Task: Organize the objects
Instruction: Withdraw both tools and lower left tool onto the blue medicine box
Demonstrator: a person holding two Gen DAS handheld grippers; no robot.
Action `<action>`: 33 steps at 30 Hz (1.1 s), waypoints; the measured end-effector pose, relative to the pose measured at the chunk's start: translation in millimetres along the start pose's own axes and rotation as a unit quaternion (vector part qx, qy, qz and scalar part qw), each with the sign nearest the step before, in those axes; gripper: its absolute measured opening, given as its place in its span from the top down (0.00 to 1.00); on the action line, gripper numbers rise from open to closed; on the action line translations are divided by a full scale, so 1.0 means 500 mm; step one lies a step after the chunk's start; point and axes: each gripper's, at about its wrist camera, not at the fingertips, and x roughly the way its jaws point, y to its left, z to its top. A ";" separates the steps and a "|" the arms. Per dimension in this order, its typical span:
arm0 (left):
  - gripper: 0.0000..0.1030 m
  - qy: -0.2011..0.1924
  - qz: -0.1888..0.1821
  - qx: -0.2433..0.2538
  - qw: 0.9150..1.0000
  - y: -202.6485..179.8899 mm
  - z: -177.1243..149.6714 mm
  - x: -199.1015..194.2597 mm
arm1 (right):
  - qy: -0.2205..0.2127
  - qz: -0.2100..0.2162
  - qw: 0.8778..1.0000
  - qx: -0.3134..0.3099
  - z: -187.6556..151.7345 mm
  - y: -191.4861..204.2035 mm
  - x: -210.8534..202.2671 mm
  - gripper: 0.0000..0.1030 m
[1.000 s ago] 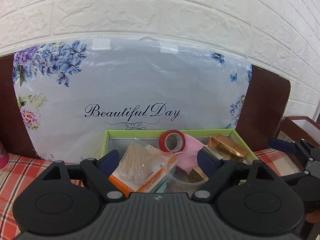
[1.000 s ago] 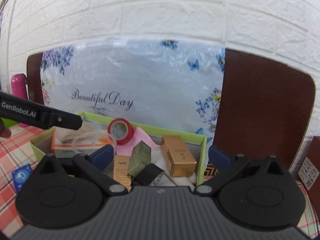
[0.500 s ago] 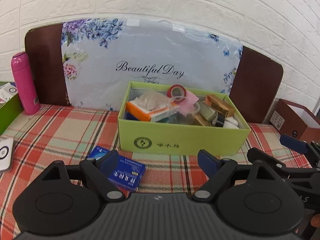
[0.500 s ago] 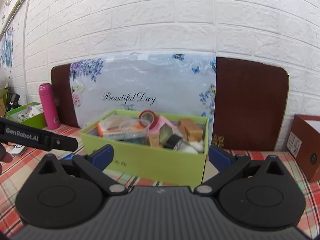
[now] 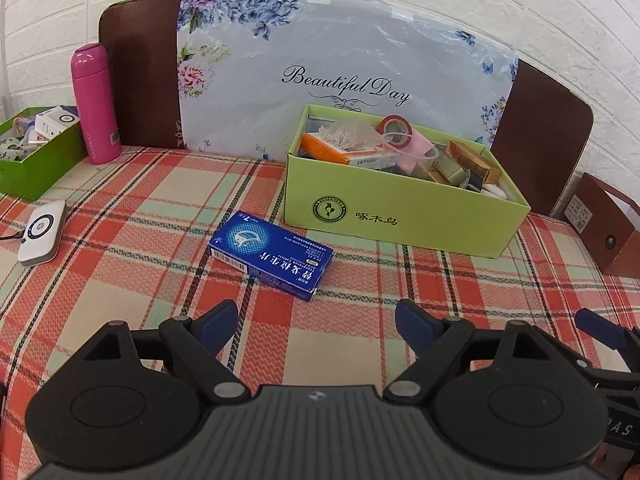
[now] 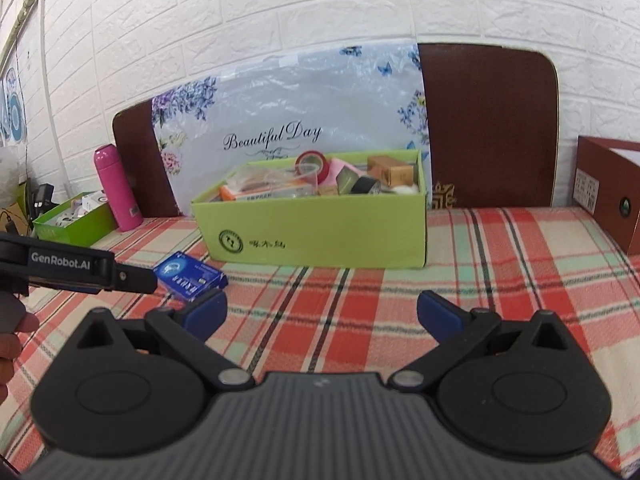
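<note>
A light green box (image 5: 400,216) (image 6: 320,236) stands on the plaid tablecloth, filled with several items: a red tape roll (image 5: 396,130), an orange-edged packet, gold and olive cartons. A blue medicine carton (image 5: 272,254) (image 6: 188,276) lies flat on the cloth in front of the box's left corner. My left gripper (image 5: 318,320) hangs open above the cloth, just short of the blue carton, nothing between its fingers. My right gripper (image 6: 322,308) is open too, level with the green box's front, empty. The left gripper's side shows at the left of the right wrist view.
A pink bottle (image 5: 94,104) and a darker green box (image 5: 36,152) of small items stand at the far left. A white device (image 5: 42,232) with a cable lies near the left edge. A brown box (image 5: 600,224) sits at the right. A floral board leans on the brick wall.
Both grippers have drawn back from over the green box toward the near side of the table. The blue carton and the far-left objects have come into view. Both stay open.
</note>
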 end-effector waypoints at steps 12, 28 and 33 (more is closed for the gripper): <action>0.14 0.022 -0.012 -0.022 0.999 0.110 -0.018 0.061 | 0.052 0.014 0.998 -0.026 -0.051 0.072 0.035 0.00; 0.14 0.024 -0.069 0.031 0.997 0.190 0.110 0.236 | 0.112 0.074 0.986 -0.099 -0.044 0.199 0.199 0.26; 0.26 0.043 -0.091 0.016 0.995 0.214 0.116 0.266 | 0.126 0.072 0.981 -0.132 -0.027 0.234 0.296 0.41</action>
